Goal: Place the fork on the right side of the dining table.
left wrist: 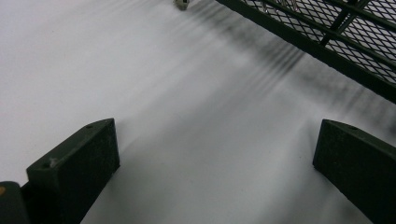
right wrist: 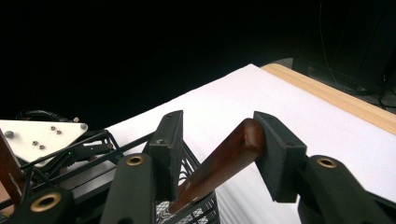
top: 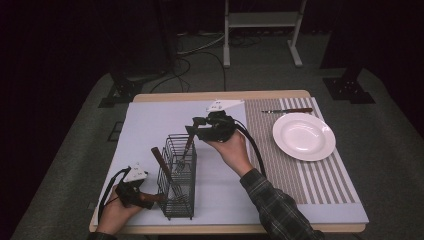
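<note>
A brown wooden handle (right wrist: 224, 161) is rising at a tilt from the black wire basket (top: 178, 175), lying between the parted jaws of the right gripper (top: 196, 126) and touching the right-hand jaw, not yet clamped. The right hand (top: 231, 148) is reaching in from the near right over the basket's far end. The left gripper (left wrist: 215, 172) is resting low on the white mat (top: 150, 125) just left of the basket, its jaws spread and holding nothing. A white plate (top: 304, 136) is sitting well apart, at right.

Black wire basket (top: 178, 176) upright on table, wooden-handled fork (top: 186, 148) leaning inside — tines down
</note>
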{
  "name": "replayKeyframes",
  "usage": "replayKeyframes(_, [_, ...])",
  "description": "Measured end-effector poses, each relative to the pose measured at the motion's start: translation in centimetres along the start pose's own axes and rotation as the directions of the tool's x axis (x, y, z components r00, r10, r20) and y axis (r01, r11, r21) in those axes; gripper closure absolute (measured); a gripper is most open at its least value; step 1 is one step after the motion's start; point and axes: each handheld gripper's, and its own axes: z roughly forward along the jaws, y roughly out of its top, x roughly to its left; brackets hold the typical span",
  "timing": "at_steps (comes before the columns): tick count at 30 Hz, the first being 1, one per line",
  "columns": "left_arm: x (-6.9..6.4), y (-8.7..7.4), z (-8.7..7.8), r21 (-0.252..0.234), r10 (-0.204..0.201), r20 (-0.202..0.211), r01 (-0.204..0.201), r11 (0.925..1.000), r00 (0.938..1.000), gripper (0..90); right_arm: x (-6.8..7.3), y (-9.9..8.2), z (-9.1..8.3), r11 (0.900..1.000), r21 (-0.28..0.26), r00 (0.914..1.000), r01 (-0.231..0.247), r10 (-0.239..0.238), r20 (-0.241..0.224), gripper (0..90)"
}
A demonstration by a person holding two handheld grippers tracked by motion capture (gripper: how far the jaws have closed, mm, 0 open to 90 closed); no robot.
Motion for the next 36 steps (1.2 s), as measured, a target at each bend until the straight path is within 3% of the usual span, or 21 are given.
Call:
replayKeyframes(15, [0.0, 0.0, 0.0, 0.001, -0.001, 0.0, 0.001, 1.0, 1.0, 0.0, 0.5, 0.3, -0.7, 0.9995, -0.025, 0.9998, 0.016, -0.017, -0.006, 71.9])
replayKeyframes(24, [0.0, 0.0, 0.0, -0.001, -0.002, 0.0, 0.002, 1.0, 1.0, 0.0, 1.2, 0.9, -1.2, 0.9994, -0.032, 0.9965, 0.015, -0.017, -0.081, 76.7])
replayKeyframes(28, [0.0, 0.0, 0.0, 0.0, -0.002, 0.0, 0.002, 1.0, 1.0, 0.0, 1.8, 1.5, -1.5, 0.9978, -0.061, 0.9921, 0.027, -0.034, -0.121, 79.9])
replayKeyframes(32, [0.0, 0.0, 0.0, -0.001, -0.002, 0.0, 0.002, 1.0, 1.0, 0.0, 2.3, 1.8, -1.6, 0.9965, -0.064, 0.9908, 0.054, -0.061, -0.12, 80.3])
replayKeyframes(36, [0.0, 0.0, 0.0, -0.001, -0.002, 0.0, 0.002, 1.0, 1.0, 0.0, 2.4, 2.0, -1.8, 0.9965, -0.072, 0.9891, 0.043, -0.052, -0.137, 80.4])
